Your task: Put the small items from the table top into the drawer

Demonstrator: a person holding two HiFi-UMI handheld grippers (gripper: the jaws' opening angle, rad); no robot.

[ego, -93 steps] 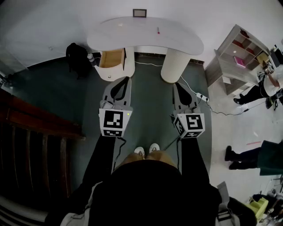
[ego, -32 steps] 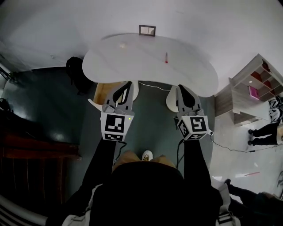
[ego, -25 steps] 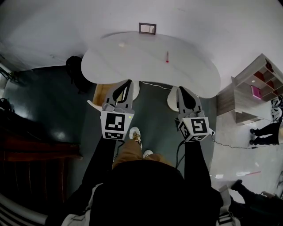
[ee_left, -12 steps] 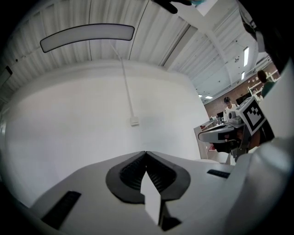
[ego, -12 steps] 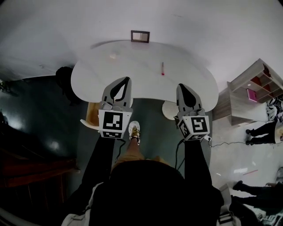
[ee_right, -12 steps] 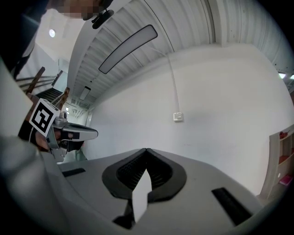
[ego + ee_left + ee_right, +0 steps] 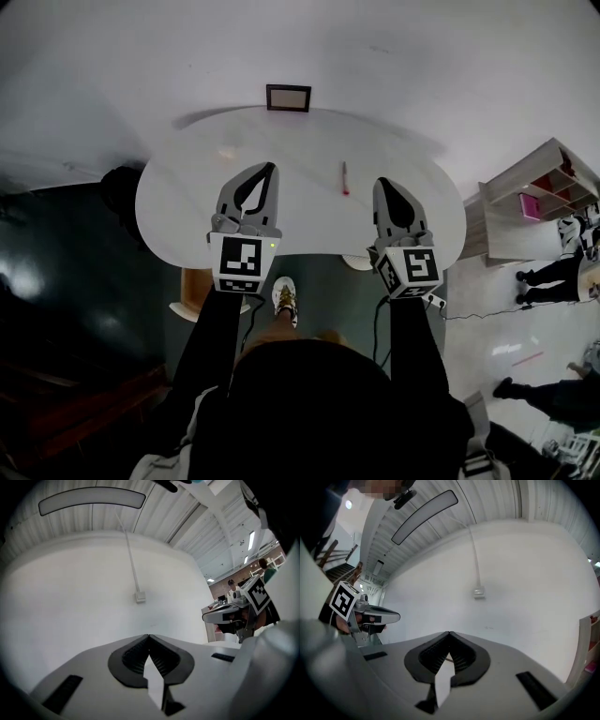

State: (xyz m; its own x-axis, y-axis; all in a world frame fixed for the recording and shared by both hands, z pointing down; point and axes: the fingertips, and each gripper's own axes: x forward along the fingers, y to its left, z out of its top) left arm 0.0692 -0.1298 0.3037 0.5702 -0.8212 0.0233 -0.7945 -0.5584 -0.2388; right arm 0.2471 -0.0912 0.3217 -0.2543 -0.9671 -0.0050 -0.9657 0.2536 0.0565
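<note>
A white rounded table (image 7: 187, 202) fills the middle of the head view. On it lie a thin red pen (image 7: 344, 178) right of centre and a small pale item (image 7: 227, 153) at the left. My left gripper (image 7: 271, 169) hovers over the table's near left part, shut and empty. My right gripper (image 7: 383, 185) is over the near right part, also shut and empty, a little right of the pen. The open wooden drawer (image 7: 190, 286) peeks out below the table's near left edge. In the gripper views both jaw pairs meet, left gripper (image 7: 149, 637) and right gripper (image 7: 449, 633), facing a white wall.
A dark picture frame (image 7: 288, 97) stands at the table's far edge by the wall. A dark bag (image 7: 120, 192) sits left of the table. A wooden shelf unit (image 7: 534, 202) stands right. People stand at the far right. A wall socket (image 7: 140, 597) shows ahead.
The person has walked up to the table. Both grippers, once over the floor, now reach over its near edge. The drawer has slid mostly out of sight under the tabletop.
</note>
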